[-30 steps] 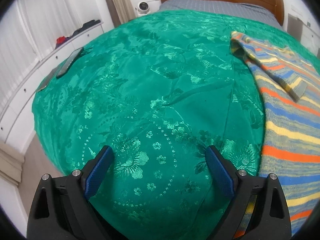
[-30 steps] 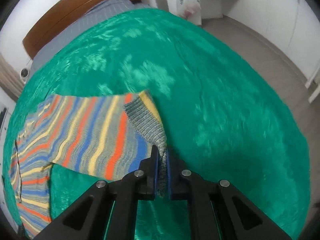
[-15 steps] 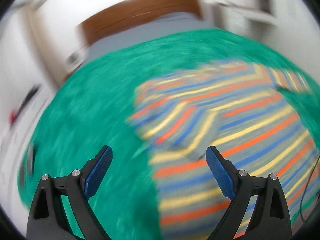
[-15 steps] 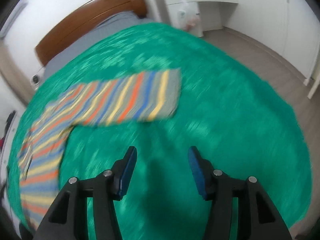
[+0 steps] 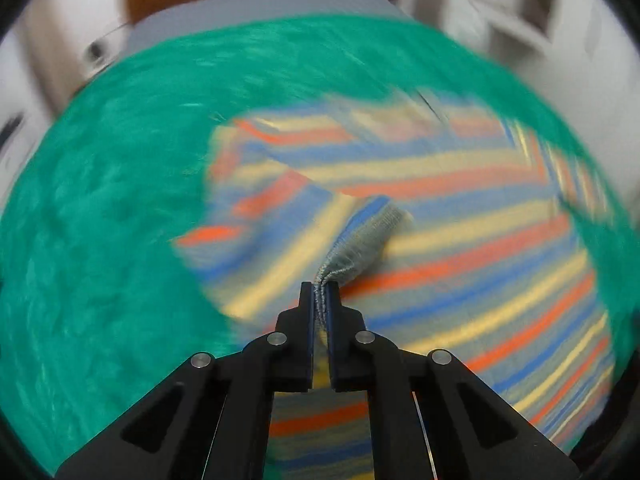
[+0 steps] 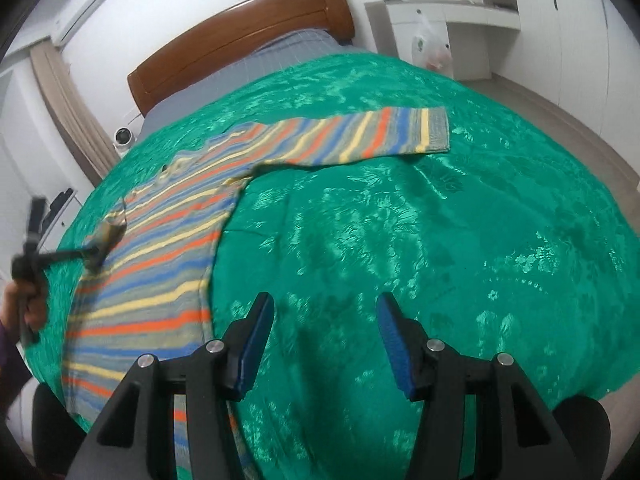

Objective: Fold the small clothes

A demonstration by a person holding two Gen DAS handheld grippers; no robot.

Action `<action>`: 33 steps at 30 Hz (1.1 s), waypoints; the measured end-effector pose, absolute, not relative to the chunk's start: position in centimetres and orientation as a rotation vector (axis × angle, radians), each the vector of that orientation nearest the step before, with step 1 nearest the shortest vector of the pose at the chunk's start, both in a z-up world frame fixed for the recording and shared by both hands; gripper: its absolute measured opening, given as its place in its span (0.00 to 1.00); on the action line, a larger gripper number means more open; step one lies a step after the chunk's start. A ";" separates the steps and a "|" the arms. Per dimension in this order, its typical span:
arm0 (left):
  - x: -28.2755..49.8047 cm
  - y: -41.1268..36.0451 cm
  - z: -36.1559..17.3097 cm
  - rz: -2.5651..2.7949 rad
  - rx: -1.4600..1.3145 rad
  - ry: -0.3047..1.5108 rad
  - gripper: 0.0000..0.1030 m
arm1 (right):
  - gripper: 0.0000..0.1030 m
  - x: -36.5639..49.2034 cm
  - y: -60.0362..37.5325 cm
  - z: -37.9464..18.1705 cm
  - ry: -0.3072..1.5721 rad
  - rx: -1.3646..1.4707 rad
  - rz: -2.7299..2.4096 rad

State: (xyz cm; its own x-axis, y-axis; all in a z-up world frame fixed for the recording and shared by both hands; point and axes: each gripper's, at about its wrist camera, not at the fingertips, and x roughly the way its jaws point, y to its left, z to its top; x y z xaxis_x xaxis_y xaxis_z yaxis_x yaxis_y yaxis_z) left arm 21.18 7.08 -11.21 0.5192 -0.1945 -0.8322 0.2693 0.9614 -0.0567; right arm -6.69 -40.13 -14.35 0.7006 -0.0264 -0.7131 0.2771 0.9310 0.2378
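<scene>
So this is the sleeve stage of folding the sweater (image 6: pixel 160 256), which is lying flat on the green bedspread (image 6: pixel 400 240), body running from about 7 o'clock in the right wrist view up toward the middle. One sleeve (image 6: pixel 352 136) is stretched straight out toward 1 o'clock, lying flat with its grey cuff at the far end.

The left gripper (image 5: pixel 320 300) is clenched on the grey cuff (image 5: pixel 360 244) of the other sleeve, fabric bunched right between the jaws, and that sleeve is lifted up over the striped body. The left view is really smeared, so I'd guess it's mid-swing, but I can't tell exactly where over the body the cuff is headed. In the right view you can spot the same tool way over at 9 o'clock with a wad of cloth in it.

The right gripper (image 6: pixel 326 340) is wide open, holding nothing, hovering above bare bedspread just beside the sweater's side edge.

Next move as I see it: lay the held sleeve flat across the chest and let go, smooth it, then send the free gripper up to that far cuff at 1 o'clock and bring it in the same way.
</scene>
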 end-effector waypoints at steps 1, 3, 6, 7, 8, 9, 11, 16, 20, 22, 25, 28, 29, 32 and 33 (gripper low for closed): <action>21.7 9.4 -10.5 -0.230 0.021 0.971 0.04 | 0.52 -6.8 -39.9 -14.3 0.773 0.332 -0.177; 22.7 13.5 -9.8 -0.120 -0.069 0.948 0.03 | 0.52 -6.6 -39.6 -14.3 0.762 0.322 -0.181; 23.5 20.9 -10.1 0.111 -0.177 0.935 0.03 | 0.52 -6.6 -39.6 -14.6 0.763 0.341 -0.188; 23.6 23.6 -10.8 0.195 -0.216 0.941 0.03 | 0.52 -6.7 -39.6 -14.7 0.766 0.345 -0.190; 23.6 25.1 -11.3 0.240 -0.234 0.949 0.03 | 0.52 -6.6 -39.6 -14.9 0.771 0.343 -0.194; 23.7 26.5 -12.1 0.275 -0.258 0.965 0.02 | 0.52 -6.6 -39.5 -15.1 0.775 0.339 -0.197; 23.6 28.9 -14.1 0.334 -0.295 1.011 0.00 | 0.52 -6.5 -39.4 -15.6 0.790 0.334 -0.201; 23.6 30.1 -17.6 0.354 -0.333 1.064 0.00 | 0.52 -6.2 -39.7 -16.3 0.816 0.349 -0.210; 23.8 29.5 -18.3 0.360 -0.301 1.062 0.00 | 0.52 -6.1 -39.8 -16.5 0.825 0.346 -0.216; 24.1 29.5 -18.0 0.360 -0.298 1.060 0.03 | 0.52 -6.1 -40.0 -16.7 0.828 0.349 -0.221; 22.9 30.4 -17.8 0.420 -0.278 1.058 0.06 | 0.52 -6.2 -40.3 -16.7 0.823 0.359 -0.235; 21.9 31.3 -17.7 0.431 -0.279 1.062 0.06 | 0.56 -6.4 -40.6 -16.4 0.807 0.370 -0.251; 21.3 31.4 -17.4 0.429 -0.277 1.057 0.06 | 0.56 -6.5 -40.7 -16.3 0.804 0.373 -0.254; 19.1 30.4 -16.2 0.385 -0.279 1.030 0.43 | 0.57 -6.3 -41.2 -15.7 0.796 0.371 -0.261; 18.3 29.9 -15.8 0.365 -0.278 1.016 0.63 | 0.60 -6.3 -41.4 -15.3 0.786 0.363 -0.268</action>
State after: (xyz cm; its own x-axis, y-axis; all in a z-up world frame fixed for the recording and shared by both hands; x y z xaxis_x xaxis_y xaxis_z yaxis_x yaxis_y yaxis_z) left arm 18.26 29.87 -15.82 0.4755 0.1671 -0.8637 -0.4211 0.9052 -0.0567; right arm -6.27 -41.41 -15.31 0.6784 -0.0996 -0.7279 0.3659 0.9050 0.2172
